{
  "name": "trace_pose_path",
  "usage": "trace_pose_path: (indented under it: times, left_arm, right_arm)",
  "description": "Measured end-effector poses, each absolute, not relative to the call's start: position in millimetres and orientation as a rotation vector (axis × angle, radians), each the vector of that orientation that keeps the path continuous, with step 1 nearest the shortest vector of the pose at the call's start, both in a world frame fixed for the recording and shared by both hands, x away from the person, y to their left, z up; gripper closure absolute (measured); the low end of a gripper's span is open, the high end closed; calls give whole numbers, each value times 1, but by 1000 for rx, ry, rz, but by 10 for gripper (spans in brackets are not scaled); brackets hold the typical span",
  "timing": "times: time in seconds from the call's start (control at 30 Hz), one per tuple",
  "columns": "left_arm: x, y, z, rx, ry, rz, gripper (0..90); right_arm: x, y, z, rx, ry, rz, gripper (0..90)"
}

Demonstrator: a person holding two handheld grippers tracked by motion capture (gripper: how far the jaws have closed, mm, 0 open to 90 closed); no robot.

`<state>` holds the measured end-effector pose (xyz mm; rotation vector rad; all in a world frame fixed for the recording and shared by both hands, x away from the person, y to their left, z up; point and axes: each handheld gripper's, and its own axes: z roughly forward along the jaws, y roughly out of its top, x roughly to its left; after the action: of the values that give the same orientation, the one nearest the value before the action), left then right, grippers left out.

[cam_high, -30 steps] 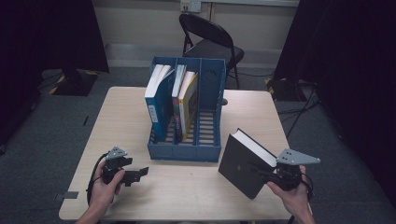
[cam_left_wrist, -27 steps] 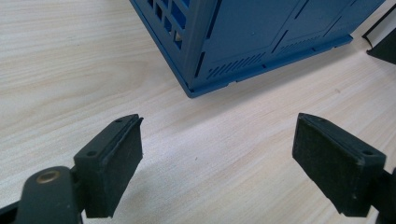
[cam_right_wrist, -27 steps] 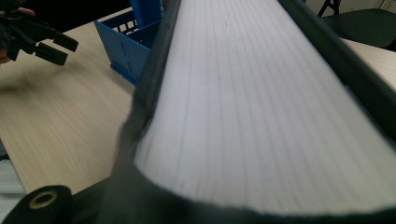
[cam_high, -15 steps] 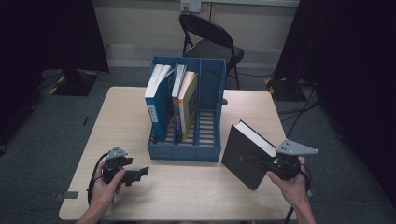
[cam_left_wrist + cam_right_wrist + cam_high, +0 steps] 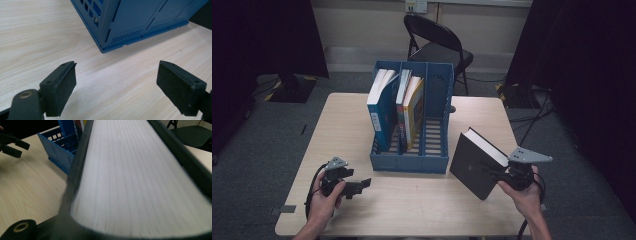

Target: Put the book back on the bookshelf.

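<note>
My right gripper [image 5: 493,173] is shut on a thick black book [image 5: 472,162] and holds it tilted on one corner above the table's right front, to the right of the blue file rack [image 5: 412,162]. In the right gripper view the book's white page edge [image 5: 140,177] runs between the jaws, with the rack [image 5: 62,147] behind it. My left gripper [image 5: 361,184] rests low over the table's left front, open with nothing between its pads [image 5: 62,87]. It faces the rack's front corner [image 5: 140,17].
The rack stands mid-table [image 5: 342,115] with a blue book [image 5: 379,107] in its left slot and a yellow book [image 5: 413,107] in the middle slot; the right slot holds nothing. A folding chair [image 5: 437,47] stands behind the table.
The right gripper has raised the black book slightly and tipped it more upright. The left gripper has stayed where it was.
</note>
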<state>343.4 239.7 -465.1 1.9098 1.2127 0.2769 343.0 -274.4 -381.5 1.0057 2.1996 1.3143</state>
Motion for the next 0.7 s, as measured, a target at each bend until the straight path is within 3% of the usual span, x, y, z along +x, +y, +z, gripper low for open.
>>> trace_pose_path:
  times: [0.7]
  left_arm:
    - [344,240,-465,1905,1227,272,158]
  right_arm:
    - [344,-270,-365,1022,2228,1236,461]
